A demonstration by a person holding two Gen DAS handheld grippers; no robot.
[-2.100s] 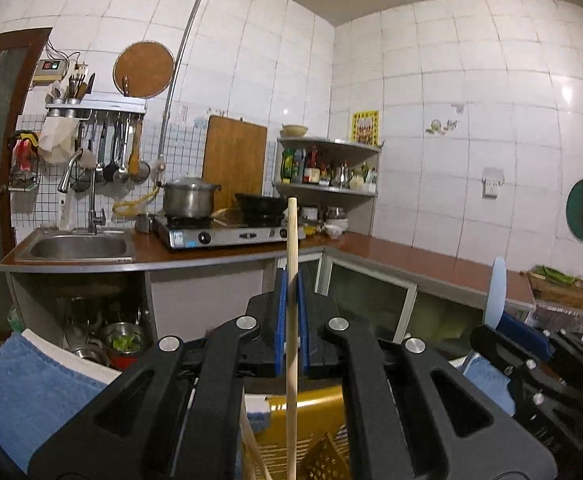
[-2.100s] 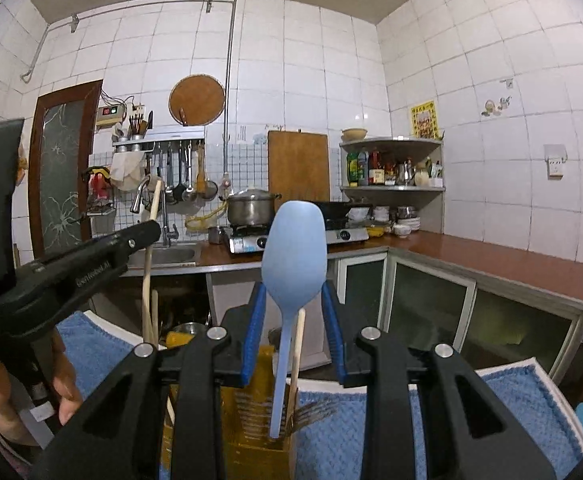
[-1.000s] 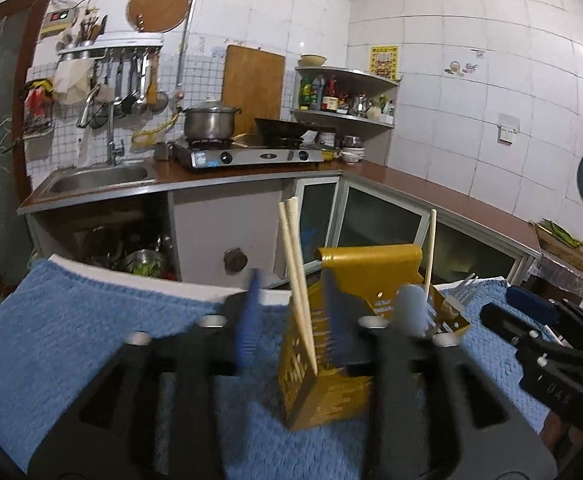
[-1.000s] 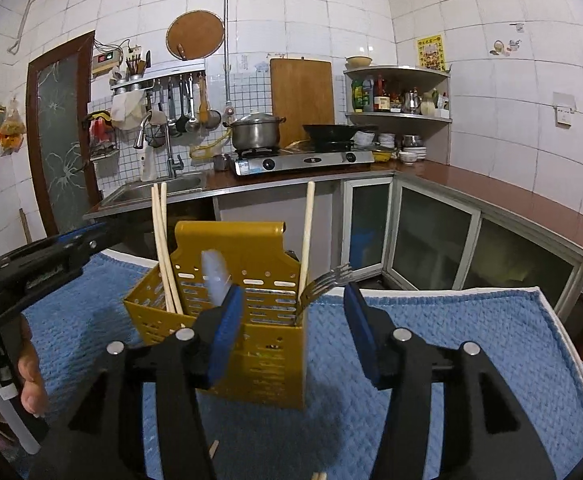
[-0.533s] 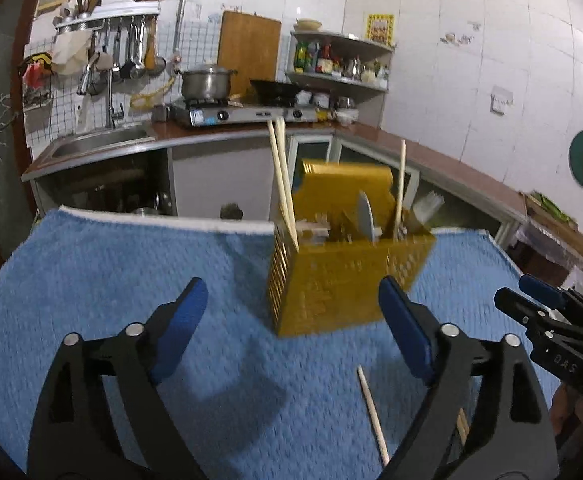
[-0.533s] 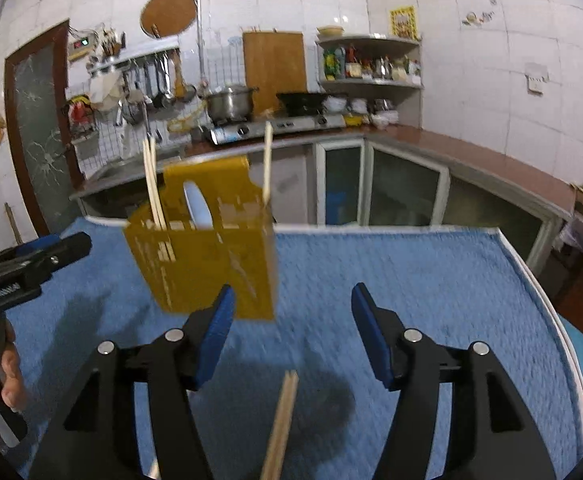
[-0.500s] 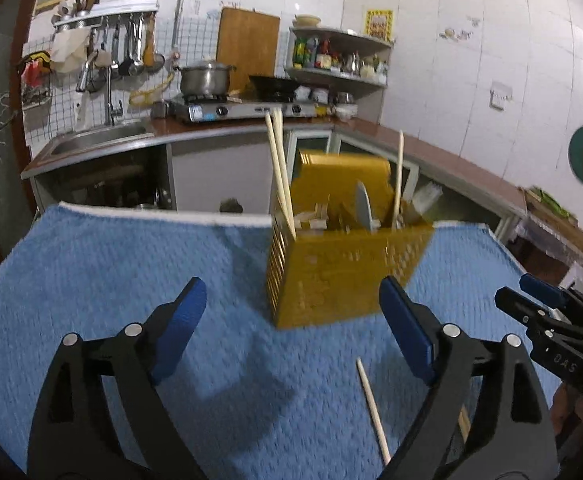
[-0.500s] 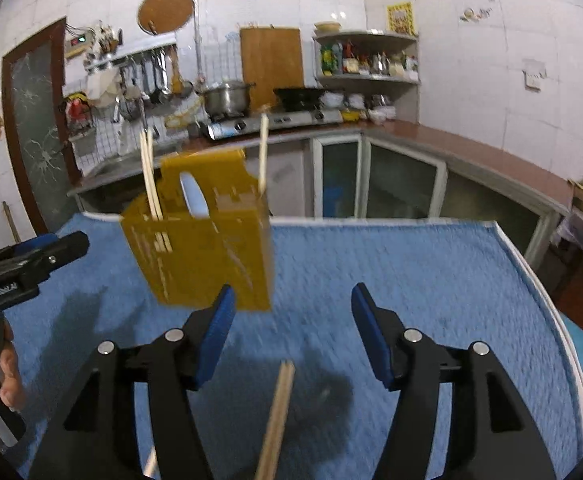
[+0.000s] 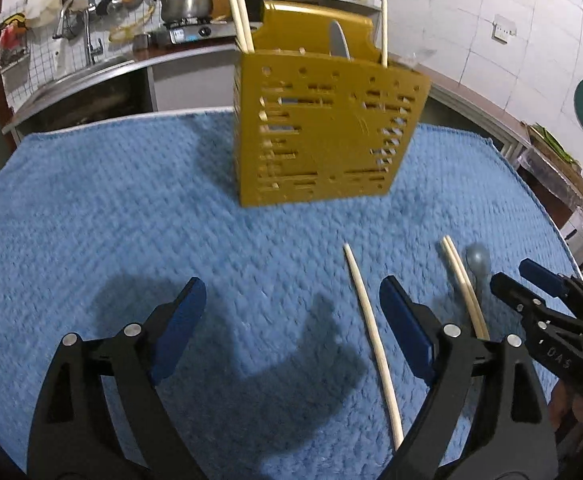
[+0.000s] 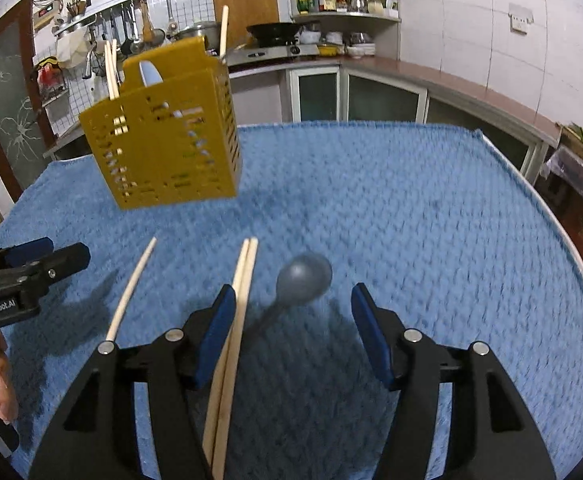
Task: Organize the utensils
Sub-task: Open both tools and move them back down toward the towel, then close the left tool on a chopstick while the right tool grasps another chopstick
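**Utensil station on blue mat: loose items and holder**

Yellow perforated utensil holder (image 9: 323, 136): upright toward the far side of the blue towel mat (image 9: 91, 208). Contents: a pair of wooden chopsticks (image 9: 238, 4) at its left end, a pale blue spoon (image 9: 339, 42) near the middle, one more wooden stick (image 9: 383, 28) toward the right.

Single chopstick (image 9: 371, 336): flat on the mat, nearer than the holder, just inside the right pad of the left gripper in the left wrist view.

Paired chopsticks (image 10: 233, 336): flat on the mat, side by side and touching, running past the left pad of the right gripper.

Grey-blue spoon (image 10: 303, 276): flat on the mat just right of the pair, bowl pointing away, handle running back between the right gripper's pads.

Left gripper (image 9: 291, 320): jaws spread wide, nothing clamped, angled down over the mat.

Right gripper (image 10: 293, 328): jaws moderately apart, pressing on nothing, above the spoon handle.

Background: tiled kitchen wall, sink (image 9: 71, 76), pot (image 9: 187, 2) on a stove, corner shelf (image 10: 343, 4) of bottles.
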